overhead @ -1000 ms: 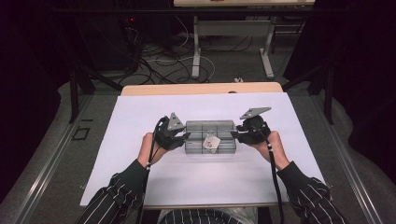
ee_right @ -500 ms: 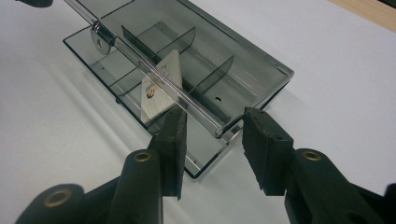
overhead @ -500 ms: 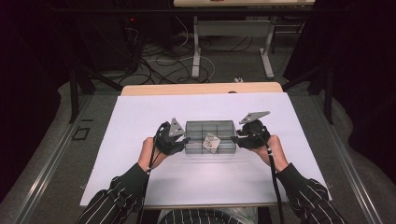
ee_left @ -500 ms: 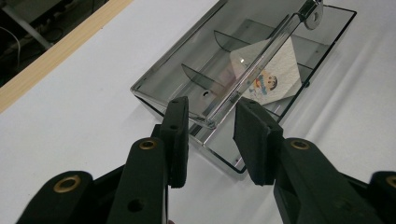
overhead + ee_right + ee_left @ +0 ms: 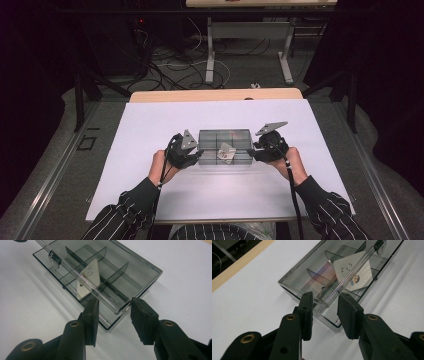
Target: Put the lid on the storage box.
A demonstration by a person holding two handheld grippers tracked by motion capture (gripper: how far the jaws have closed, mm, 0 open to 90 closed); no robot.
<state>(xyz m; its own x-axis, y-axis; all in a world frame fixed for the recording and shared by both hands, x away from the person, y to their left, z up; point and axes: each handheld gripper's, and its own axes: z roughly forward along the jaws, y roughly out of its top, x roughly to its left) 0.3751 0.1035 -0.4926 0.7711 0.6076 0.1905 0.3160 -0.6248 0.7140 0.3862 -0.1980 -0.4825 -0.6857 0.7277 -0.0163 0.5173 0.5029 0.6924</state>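
The white worktop (image 5: 150, 130) carries one thing, a smoky clear plastic compartment box (image 5: 225, 145), lying a little toward the near edge of the middle, well apart from every corner. A gripper stands at each short end of it.

By my judgement the work is the handling of the hinged lid (image 5: 312, 267). The lid stands partly raised over the divided tray, neither flat shut nor thrown fully back, so the step is midway. A small printed paper card (image 5: 352, 272) lies inside, in a middle compartment, tilted against a divider. Whether the lid is being opened or closed the pictures do not settle.

The left gripper (image 5: 324, 312) has its jaws apart, straddling the near corner of the box; the lid's edge and tray wall lie between the pads without being pressed.

The right gripper (image 5: 113, 320) likewise straddles the opposite end corner. Its jaws have just been opening a little, and the lid's corner sits between them, unclamped.
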